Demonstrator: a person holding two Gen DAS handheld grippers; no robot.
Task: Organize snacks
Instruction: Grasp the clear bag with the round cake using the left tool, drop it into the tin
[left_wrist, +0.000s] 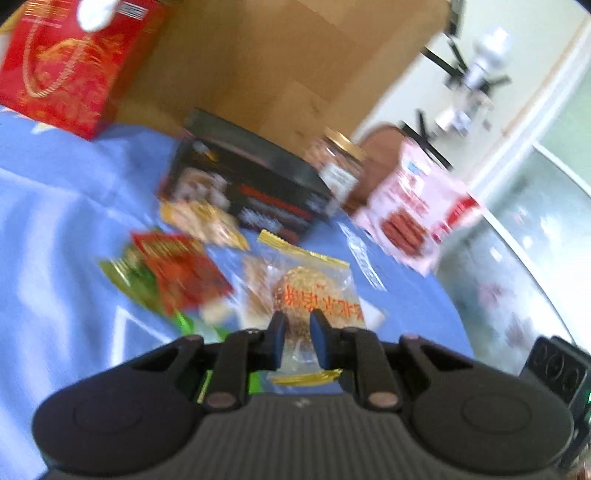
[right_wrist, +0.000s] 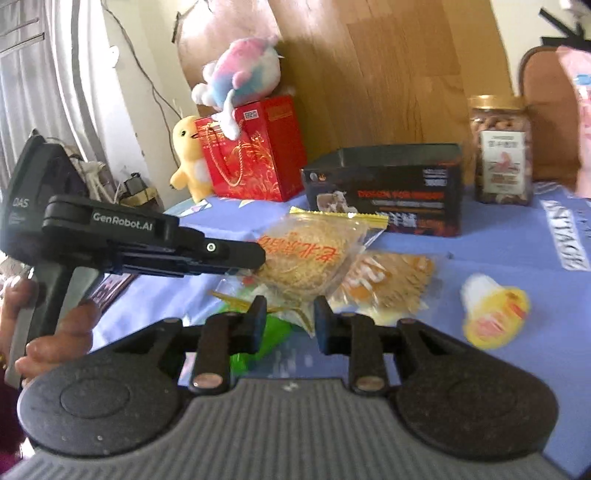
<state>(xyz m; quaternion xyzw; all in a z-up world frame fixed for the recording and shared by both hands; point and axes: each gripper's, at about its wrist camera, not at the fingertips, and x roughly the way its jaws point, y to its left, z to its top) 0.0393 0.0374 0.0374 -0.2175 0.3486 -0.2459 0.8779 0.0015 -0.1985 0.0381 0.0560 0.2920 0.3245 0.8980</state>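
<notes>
Motion blur smears the left wrist view, leaving print on the pink pouch at far right unreadable, while in the right wrist view that pouch is cut by the right edge.

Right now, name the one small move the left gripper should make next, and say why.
Probably lift the round cake packet clear and carry it toward the open black box. The left gripper is shut on the packet's edge, other packets lie under it on the blue cloth, and the right gripper holds nothing.
</notes>
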